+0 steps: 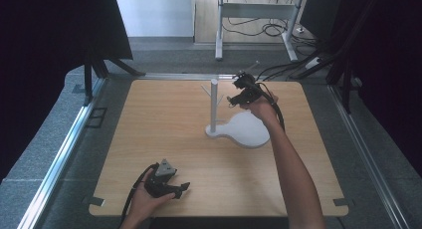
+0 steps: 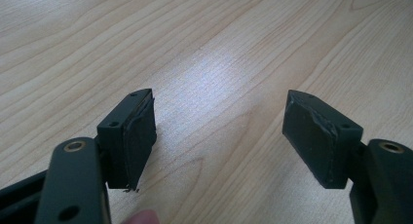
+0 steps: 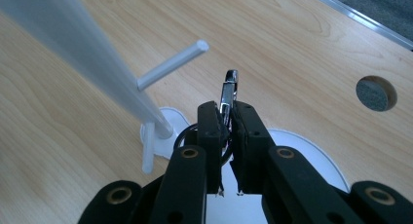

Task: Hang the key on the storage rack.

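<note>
The wooden tabletop (image 1: pixel 164 134) carries a white stand (image 1: pixel 214 107) whose upright post rises from a flat rounded base, with thin pegs (image 3: pixel 171 65) branching off it. The right gripper (image 3: pixel 228 112), raised just beside the post, pinches a small metal clip (image 3: pixel 229 87) between its fingers (image 3: pixel 210 131); the clip's long axis points up out of them, and the nearest peg lies just to its left in the right gripper view. The left gripper (image 2: pixel 219 136) rests low near the tabletop's front edge, well apart from the stand, fingers spread on nothing.

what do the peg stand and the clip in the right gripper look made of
The peg stand looks like matte white plastic: uniform colour, smooth rounded pegs, no grain, though painted wood is possible. The clip, pinched by the right gripper, looks like polished metal: bright, mirror-like glints along its edge.
</note>
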